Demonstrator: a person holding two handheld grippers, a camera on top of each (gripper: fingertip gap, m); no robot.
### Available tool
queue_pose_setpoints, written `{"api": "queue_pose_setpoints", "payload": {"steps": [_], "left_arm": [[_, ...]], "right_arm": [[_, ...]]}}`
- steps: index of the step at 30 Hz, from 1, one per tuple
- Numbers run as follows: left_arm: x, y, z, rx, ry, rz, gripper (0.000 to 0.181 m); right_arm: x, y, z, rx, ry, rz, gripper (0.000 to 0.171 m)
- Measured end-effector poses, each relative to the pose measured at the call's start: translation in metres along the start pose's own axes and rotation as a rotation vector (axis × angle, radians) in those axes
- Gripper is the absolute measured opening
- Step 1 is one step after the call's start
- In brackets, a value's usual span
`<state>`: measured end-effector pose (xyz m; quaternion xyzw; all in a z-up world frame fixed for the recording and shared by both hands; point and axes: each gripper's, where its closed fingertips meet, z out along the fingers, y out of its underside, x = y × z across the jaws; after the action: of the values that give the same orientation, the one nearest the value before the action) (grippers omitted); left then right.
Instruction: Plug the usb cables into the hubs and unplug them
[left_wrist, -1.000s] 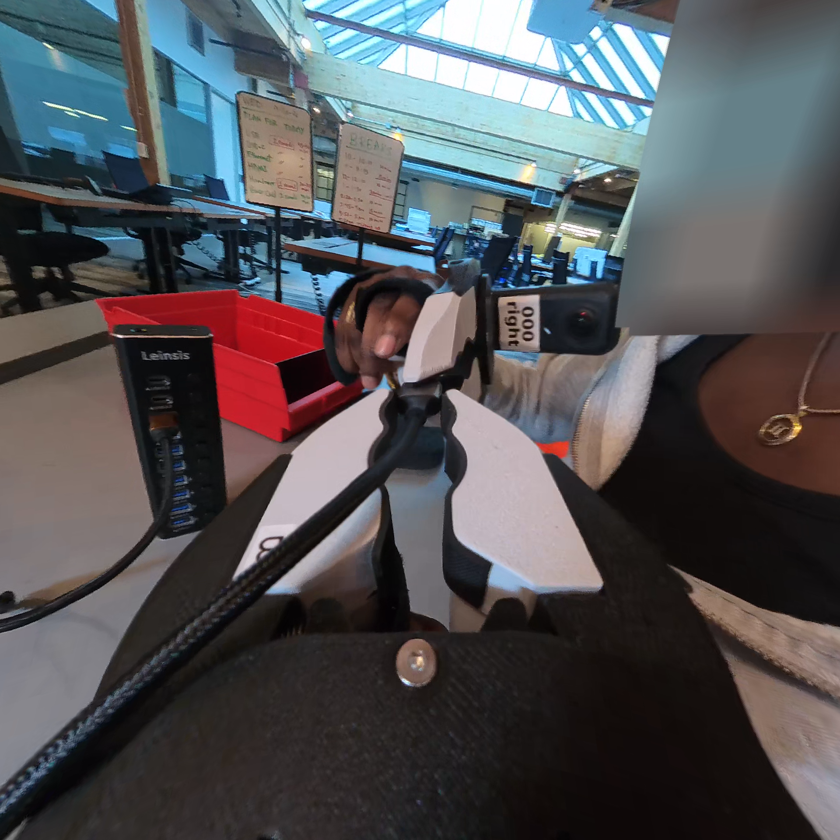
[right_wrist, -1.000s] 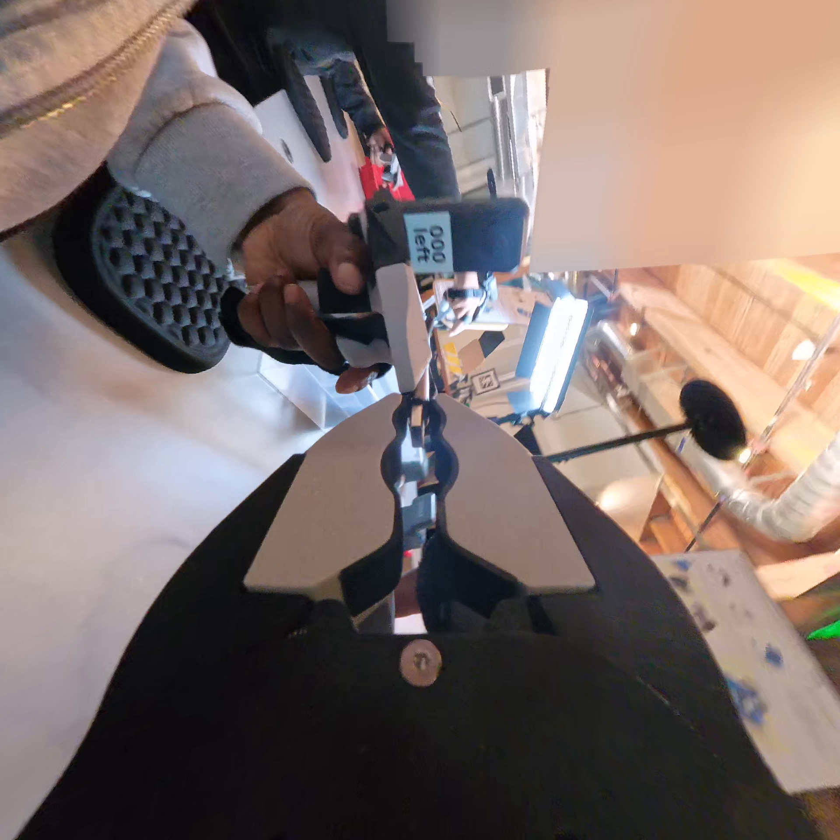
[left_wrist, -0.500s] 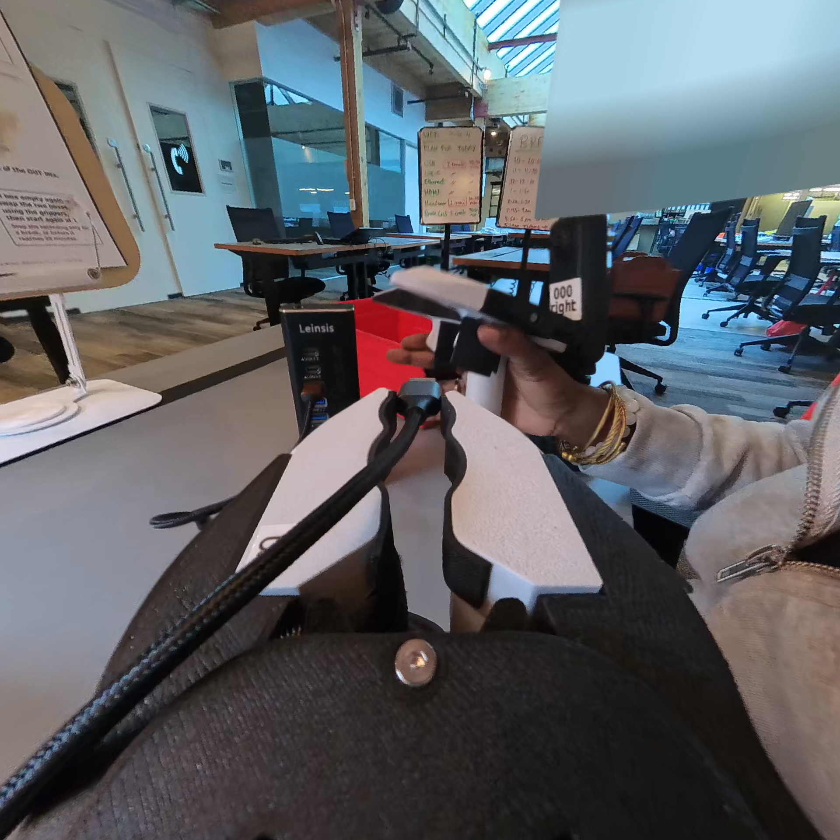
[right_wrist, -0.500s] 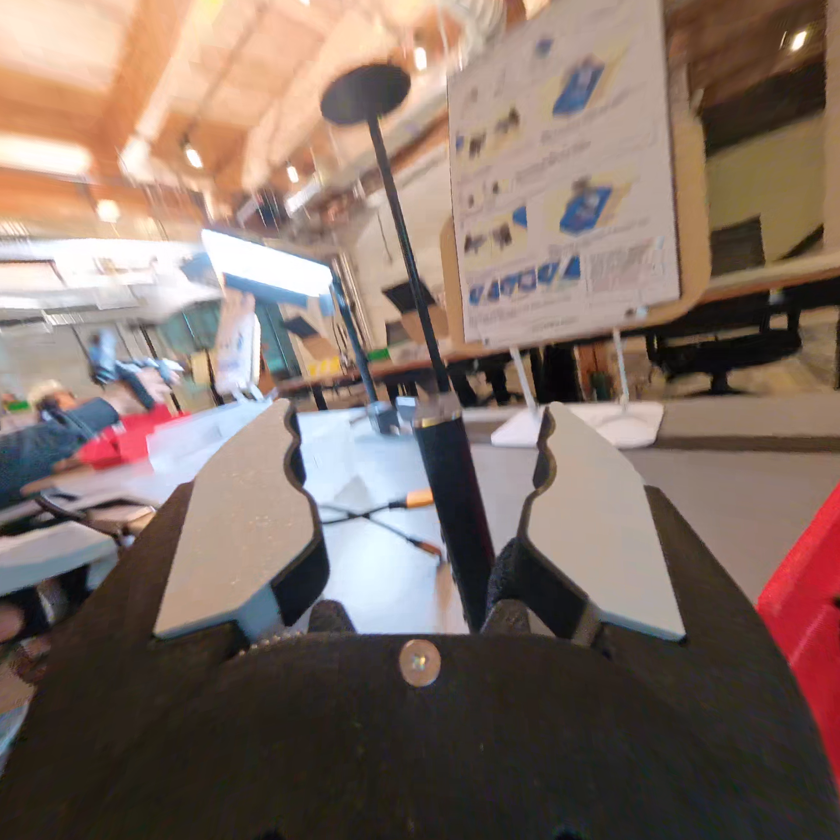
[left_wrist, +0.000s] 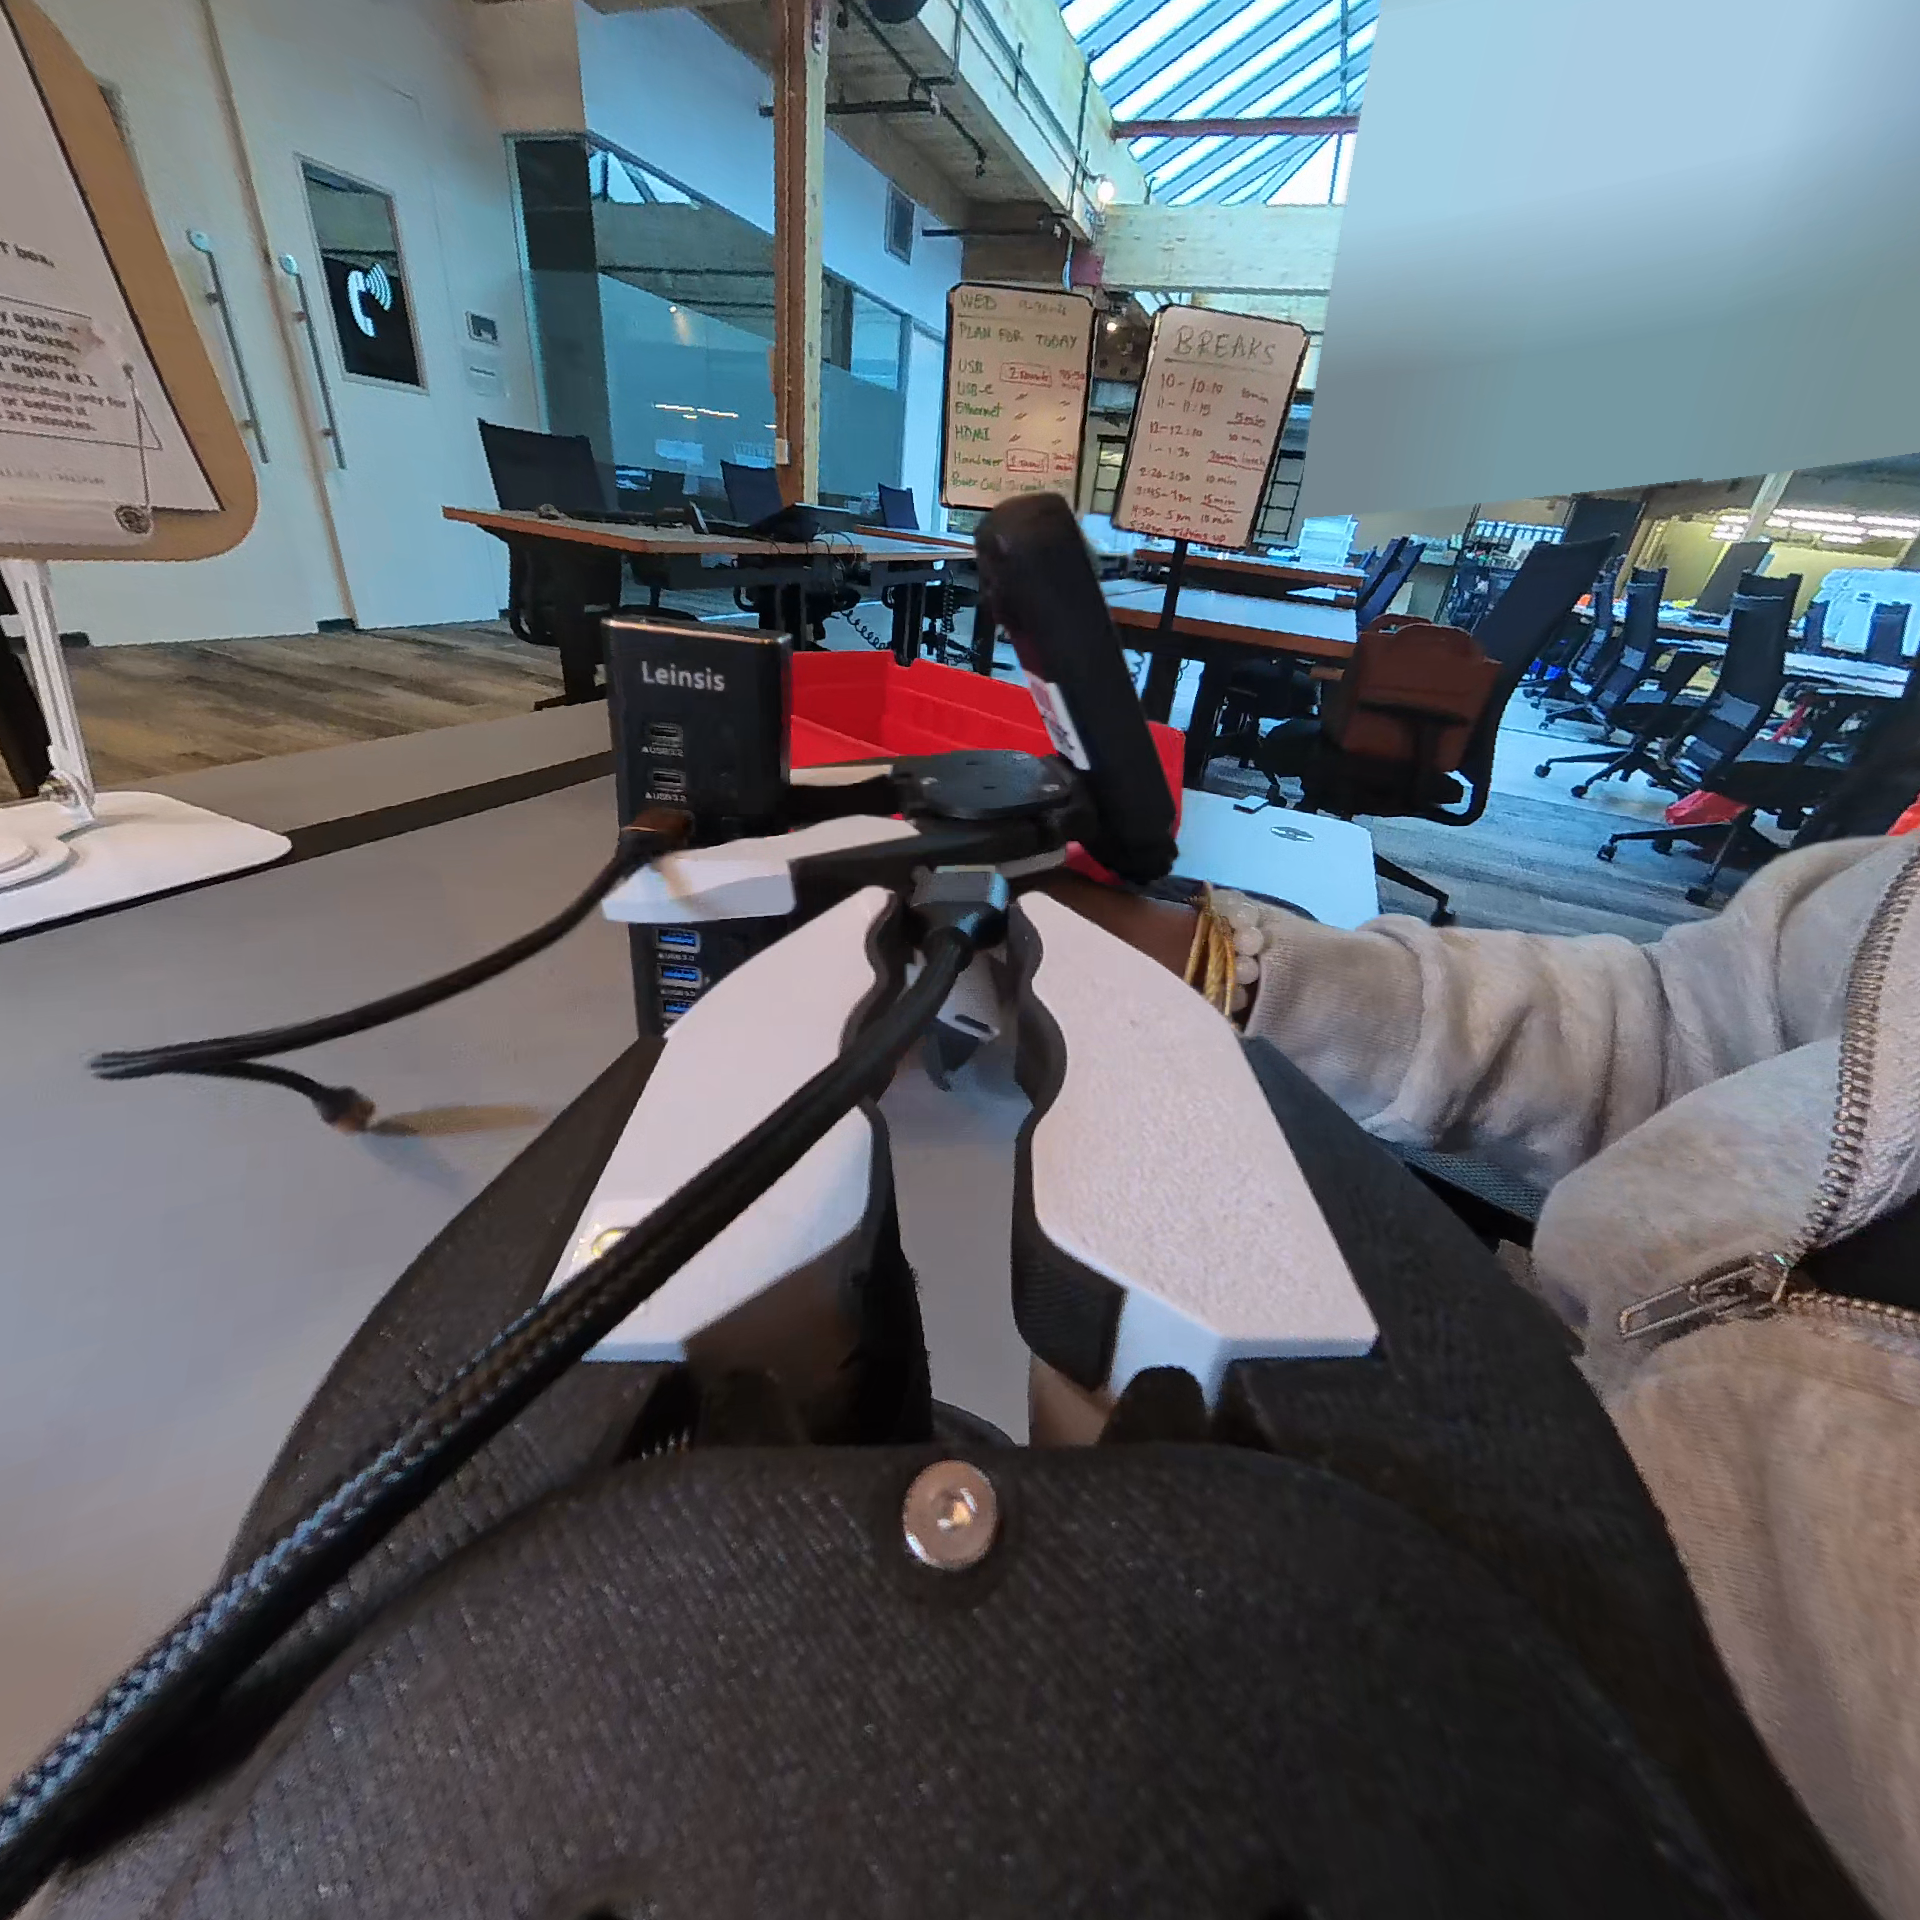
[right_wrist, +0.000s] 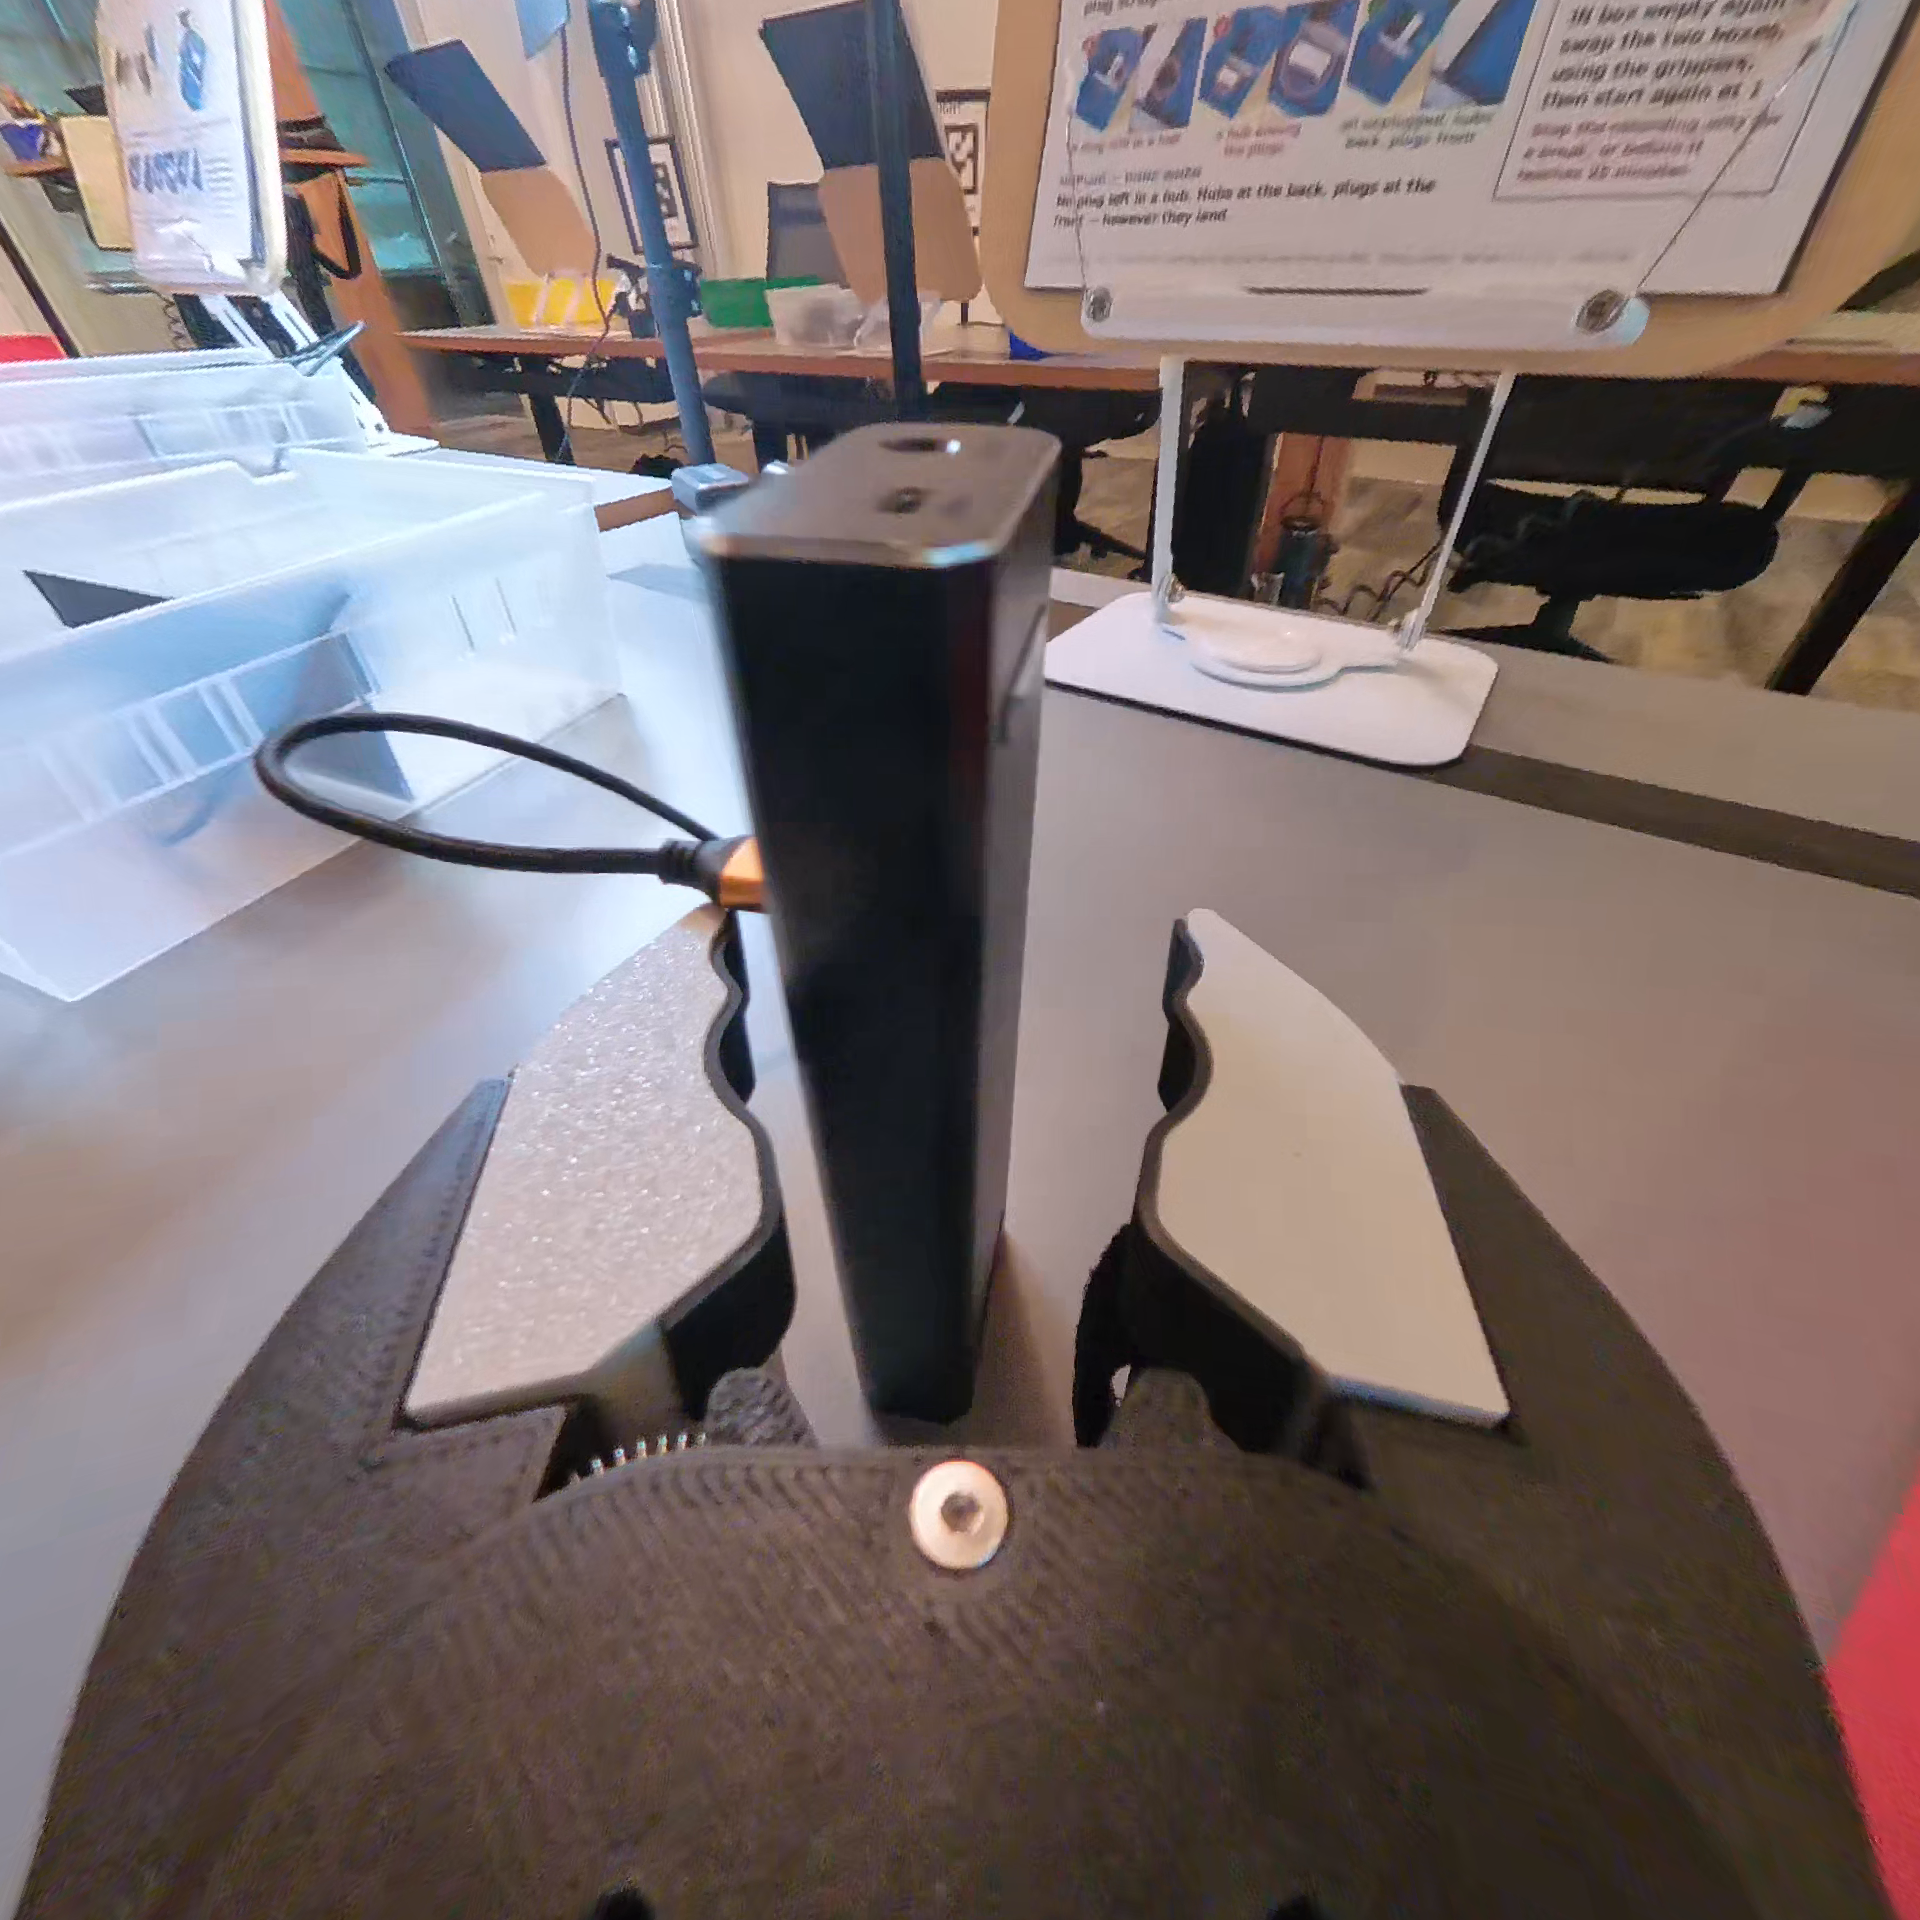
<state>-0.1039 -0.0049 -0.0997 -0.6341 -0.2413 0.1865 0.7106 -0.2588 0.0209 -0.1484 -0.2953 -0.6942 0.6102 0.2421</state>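
Observation:
A black upright USB hub (left_wrist: 707, 748) stands on the grey table. A thin black cable with an orange plug (left_wrist: 652, 827) is plugged into its front. My left gripper (left_wrist: 956, 914) is shut on the grey plug of a thick braided black cable (left_wrist: 727, 1174), held a little right of the hub. In the right wrist view the hub (right_wrist: 894, 935) stands between the fingers of my right gripper (right_wrist: 956, 925), which is open; the left finger is close to it, the right finger apart. The orange plug (right_wrist: 738, 875) sticks out of the hub's left side. The right gripper (left_wrist: 727, 883) also shows in the left wrist view.
A red bin (left_wrist: 935, 707) sits behind the hub. Clear plastic bins (right_wrist: 260, 623) stand on the far side. A sign stand with a white base (right_wrist: 1278, 675) is at the table's back edge. The thin cable's free end (left_wrist: 343, 1110) lies on the table.
My right gripper came down from the air, opened and now straddles the hub. My left gripper kept hold of the braided cable's plug and moved nearer the hub.

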Motion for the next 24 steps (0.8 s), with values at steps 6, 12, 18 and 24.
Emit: {"api": "queue_pose_setpoints", "payload": {"steps": [6,12,18,24], "left_arm": [[-0.008,0.01,0.006,-0.035,-0.075,0.003,0.019],[-0.048,0.014,0.018,-0.038,-0.364,0.102,0.019],[-0.056,0.008,0.037,-0.028,-0.422,0.213,0.019],[-0.057,0.024,0.047,-0.143,-0.449,0.347,0.019]], "right_arm": [[0.009,0.001,0.011,0.0,0.032,0.035,0.03],[0.008,-0.016,-0.001,0.105,-0.039,0.296,0.03],[-0.02,-0.04,-0.018,0.239,-0.181,0.497,0.029],[-0.035,-0.033,-0.018,0.209,-0.287,0.65,0.029]]}}
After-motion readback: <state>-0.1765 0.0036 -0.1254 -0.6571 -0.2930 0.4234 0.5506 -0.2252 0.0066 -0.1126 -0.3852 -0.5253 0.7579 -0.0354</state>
